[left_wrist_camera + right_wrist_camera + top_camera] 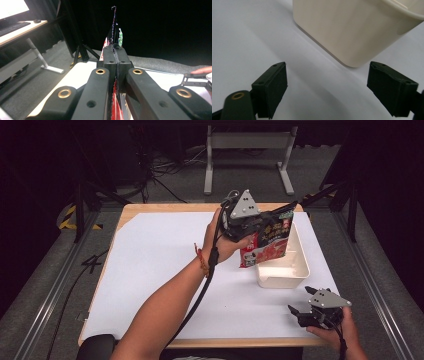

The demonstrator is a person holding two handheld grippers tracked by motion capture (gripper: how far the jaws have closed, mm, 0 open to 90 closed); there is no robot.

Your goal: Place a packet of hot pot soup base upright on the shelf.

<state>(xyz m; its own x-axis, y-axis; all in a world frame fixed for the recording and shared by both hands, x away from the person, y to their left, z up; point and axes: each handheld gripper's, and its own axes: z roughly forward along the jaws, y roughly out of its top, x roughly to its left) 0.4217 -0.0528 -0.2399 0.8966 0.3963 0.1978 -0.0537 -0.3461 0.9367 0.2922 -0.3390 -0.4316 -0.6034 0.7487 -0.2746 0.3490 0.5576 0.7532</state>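
Note:
A black and red snack bag (270,242) hangs upright over the left rim of the cream plastic bin (295,270), held in the air. My left gripper (260,222) is shut on the bag's top edge. In the left gripper view the pads (110,62) press together on the thin edge of the snack bag (113,30), which sticks up past them. My right gripper (301,301) rests low at the table's front right, jaws open and empty. In the right gripper view the right gripper (335,87) faces the near corner of the bin (352,32).
White paper (160,265) covers the wooden table (150,207). A metal stand (247,155) and cables lie on the floor behind. Rails run along both table sides. A desk with a keyboard (12,27) stands off to the side in the left gripper view.

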